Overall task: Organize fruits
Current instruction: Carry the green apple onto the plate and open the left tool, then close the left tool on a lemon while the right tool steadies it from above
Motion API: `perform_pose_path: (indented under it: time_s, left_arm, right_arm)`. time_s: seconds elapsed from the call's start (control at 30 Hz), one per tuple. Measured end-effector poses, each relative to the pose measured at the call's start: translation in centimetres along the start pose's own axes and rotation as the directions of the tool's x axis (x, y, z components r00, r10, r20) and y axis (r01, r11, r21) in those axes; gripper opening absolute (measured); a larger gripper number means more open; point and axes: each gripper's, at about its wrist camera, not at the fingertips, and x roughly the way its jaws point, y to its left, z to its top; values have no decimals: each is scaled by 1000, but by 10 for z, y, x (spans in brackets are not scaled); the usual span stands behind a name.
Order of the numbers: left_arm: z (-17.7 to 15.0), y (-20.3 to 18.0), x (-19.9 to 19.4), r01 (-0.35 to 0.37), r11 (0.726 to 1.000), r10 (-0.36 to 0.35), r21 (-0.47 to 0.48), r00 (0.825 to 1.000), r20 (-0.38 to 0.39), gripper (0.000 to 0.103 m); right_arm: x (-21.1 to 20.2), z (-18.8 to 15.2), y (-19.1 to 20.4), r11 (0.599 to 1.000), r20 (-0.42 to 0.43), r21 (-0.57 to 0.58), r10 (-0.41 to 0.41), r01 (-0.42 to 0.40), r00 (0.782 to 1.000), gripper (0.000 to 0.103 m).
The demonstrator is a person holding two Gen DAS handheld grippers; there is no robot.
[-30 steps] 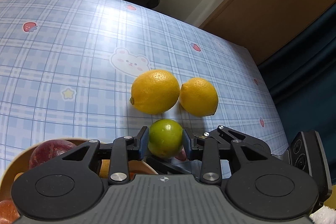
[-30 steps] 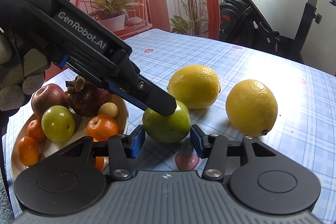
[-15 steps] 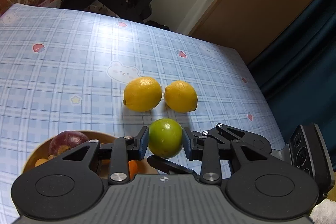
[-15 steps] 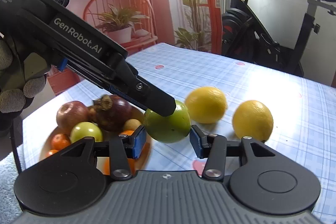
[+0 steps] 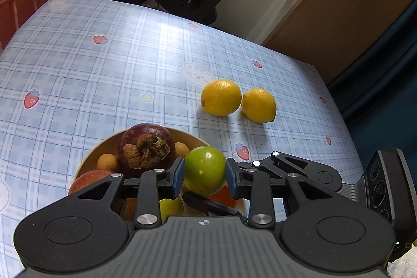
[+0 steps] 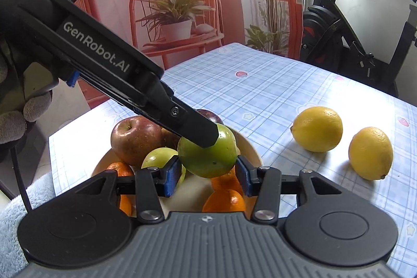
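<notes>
Grippers: left gripper [image 5: 205, 172] and right gripper [image 6: 207, 168] both clamp green fruit [image 5: 205, 170] | position: above bowl [image 5: 104, 147] of fruit | lemons [image 5: 221, 97]: on tablecloth [image 5: 104, 69]

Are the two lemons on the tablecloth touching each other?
Apart. The right wrist view shows bare tablecloth between the nearer lemon and the farther lemon.
</notes>
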Motion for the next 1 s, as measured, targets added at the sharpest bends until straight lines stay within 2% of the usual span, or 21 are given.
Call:
perform_pose_path:
  time_s: [0.3,0.57,0.73,1.0]
  left_arm:
    - [1,13,-13,-18,1000,18,-26,1000,26,35]
    - [9,0,-15,-54,999,55,-7,996,75,36]
    - [20,-16,-11,-59,998,57,18,993,108,36]
    - [38,-42,17,-47,998,42,42,992,121,37]
  right_arm:
    - [0,-3,2,999,-2,-48,-3,2,1000,50]
    - [-14,-6,-2,998,41,-53,-13,15,999,50]
    - [-31,-5,-20,998,87,-22,-52,54,995,50]
    - [-49,-12,-71,983,120,50,-181,176,976,51]
